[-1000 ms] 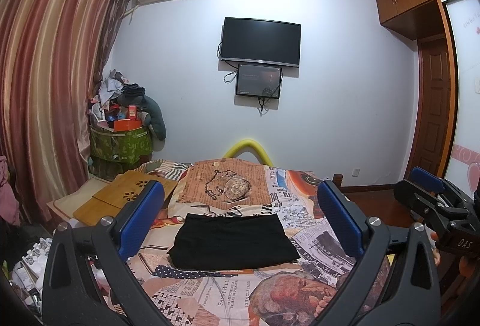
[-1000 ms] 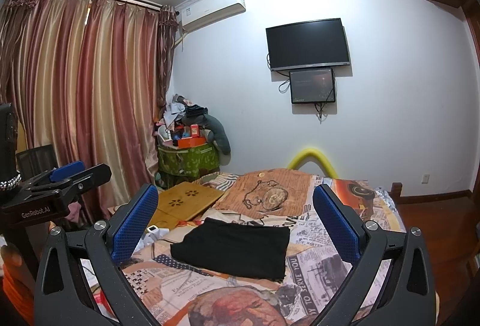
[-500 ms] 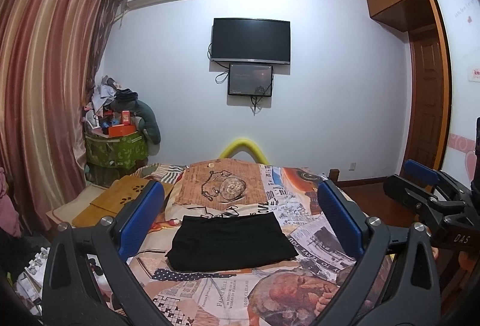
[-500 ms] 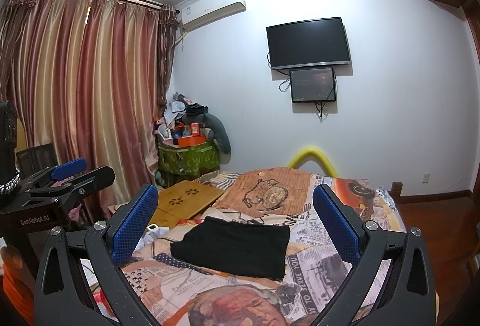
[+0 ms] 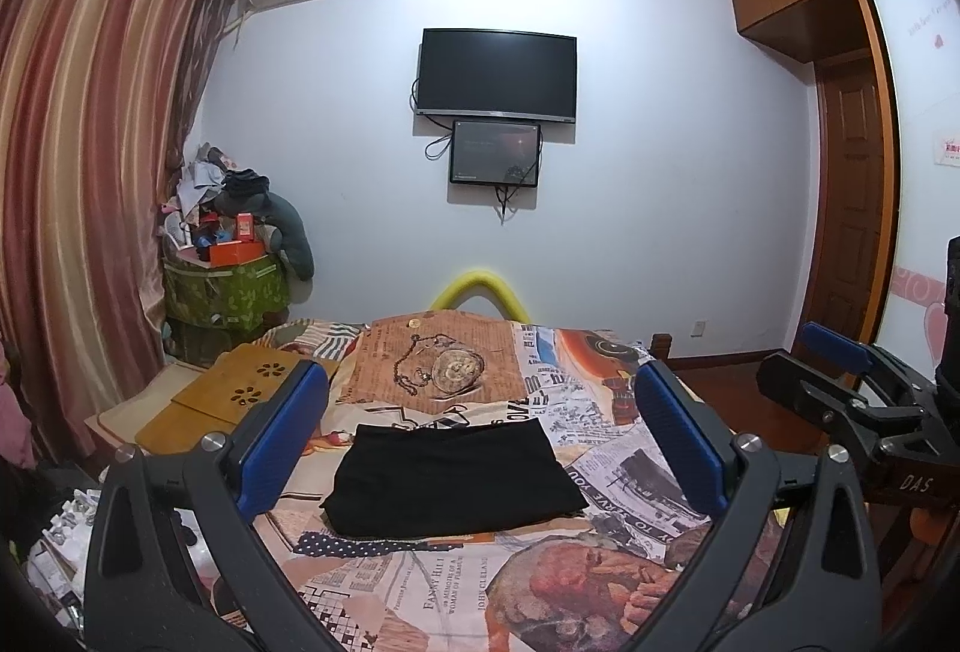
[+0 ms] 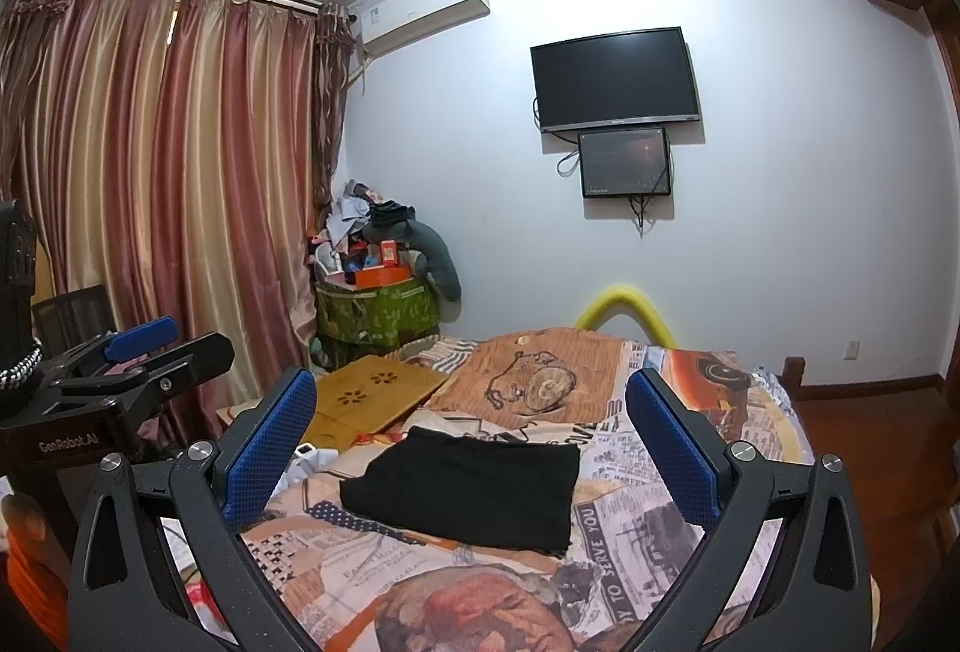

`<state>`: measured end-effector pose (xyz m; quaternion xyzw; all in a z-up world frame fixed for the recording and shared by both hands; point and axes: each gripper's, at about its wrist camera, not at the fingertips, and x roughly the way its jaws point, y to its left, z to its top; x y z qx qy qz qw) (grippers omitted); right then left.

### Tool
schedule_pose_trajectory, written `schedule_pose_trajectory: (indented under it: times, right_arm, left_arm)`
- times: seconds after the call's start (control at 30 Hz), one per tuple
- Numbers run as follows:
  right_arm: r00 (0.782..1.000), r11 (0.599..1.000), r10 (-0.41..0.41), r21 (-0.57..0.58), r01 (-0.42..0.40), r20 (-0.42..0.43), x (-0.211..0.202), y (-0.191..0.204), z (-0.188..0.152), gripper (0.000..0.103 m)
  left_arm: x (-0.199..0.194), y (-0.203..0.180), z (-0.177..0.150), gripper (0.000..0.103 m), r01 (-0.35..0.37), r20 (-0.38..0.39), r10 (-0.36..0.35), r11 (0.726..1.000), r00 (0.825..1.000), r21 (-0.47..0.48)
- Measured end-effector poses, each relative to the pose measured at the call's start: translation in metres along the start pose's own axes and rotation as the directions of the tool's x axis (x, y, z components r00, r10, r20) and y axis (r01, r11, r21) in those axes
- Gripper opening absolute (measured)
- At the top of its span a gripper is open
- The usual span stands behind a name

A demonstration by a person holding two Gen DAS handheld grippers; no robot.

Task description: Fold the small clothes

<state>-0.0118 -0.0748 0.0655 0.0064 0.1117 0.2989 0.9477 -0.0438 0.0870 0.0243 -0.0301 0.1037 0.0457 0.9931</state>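
Note:
A black garment (image 5: pixel 453 478) lies folded into a flat rectangle on the patterned bedspread (image 5: pixel 540 586); it also shows in the right wrist view (image 6: pixel 474 487). My left gripper (image 5: pixel 477 436) is open and empty, held above and short of the garment. My right gripper (image 6: pixel 471 433) is open and empty, also above and short of it. The right gripper shows at the right edge of the left wrist view (image 5: pixel 852 388), and the left gripper at the left edge of the right wrist view (image 6: pixel 138 352).
A wooden lap desk (image 5: pixel 240 394) lies at the bed's left side. A green bin piled with clutter (image 5: pixel 225 286) stands in the corner by the curtains (image 5: pixel 78 172). A TV (image 5: pixel 498 73) hangs on the far wall. A wooden door (image 5: pixel 852 208) is at right.
Both grippers stay open and empty. The left wrist view has shifted slightly, so the room sits a little further left in frame. The garment has not moved.

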Motion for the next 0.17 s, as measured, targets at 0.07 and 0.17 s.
schedule_pose_trajectory:
  times: [0.07, 0.17]
  right_arm:
    - [1.0, 1.0, -0.001, 0.001, 0.001, -0.003, 0.0014, 0.0002, -0.0005, 0.102]
    - [1.0, 1.0, -0.001, 0.002, 0.001, -0.009, 0.0025, 0.0002, -0.0012, 0.102]
  left_arm:
    - [0.0019, 0.0007, -0.0001, 0.103, -0.002, -0.005, 0.002, 1.0, 1.0, -0.003]
    - [0.0052, 0.0042, -0.0007, 0.103, 0.006, -0.018, -0.006, 1.0, 1.0, -0.017]
